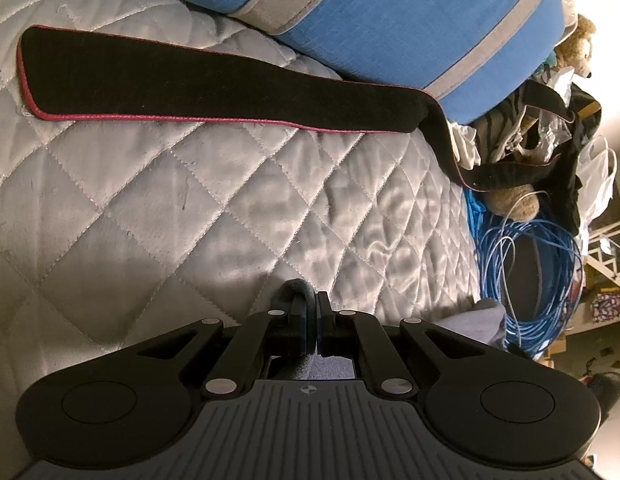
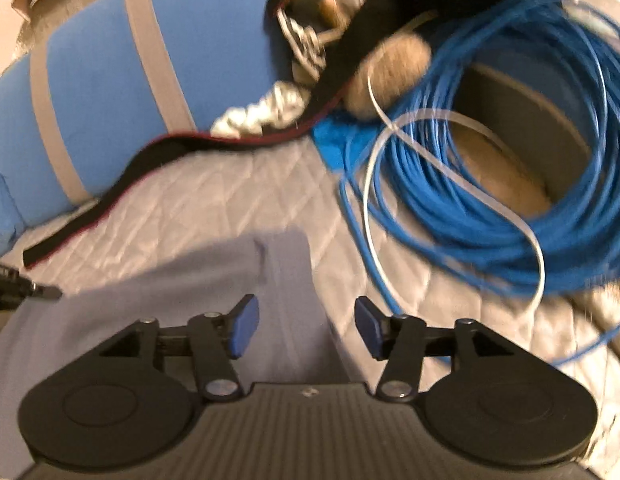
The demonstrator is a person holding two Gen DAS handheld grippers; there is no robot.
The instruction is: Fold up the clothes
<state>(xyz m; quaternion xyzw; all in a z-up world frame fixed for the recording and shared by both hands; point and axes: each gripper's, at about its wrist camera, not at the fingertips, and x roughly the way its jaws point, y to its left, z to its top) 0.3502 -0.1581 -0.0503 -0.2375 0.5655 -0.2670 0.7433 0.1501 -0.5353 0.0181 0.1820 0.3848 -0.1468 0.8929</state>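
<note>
A grey-lilac garment lies flat on the quilted silver bedspread. In the right wrist view my right gripper hovers over the garment's right edge. Its blue pads stand wide apart and press on nothing, though cloth shows below the gap. In the left wrist view my left gripper is shut on a dark, bunched fold of the garment. More of the grey cloth shows to its right. The rest of the garment is hidden under the gripper body.
A long black strip with red trim lies across the bedspread beside a blue pillow with grey bands. At the bed's right edge sit a coil of blue cable, a tan plush toy and piled clutter.
</note>
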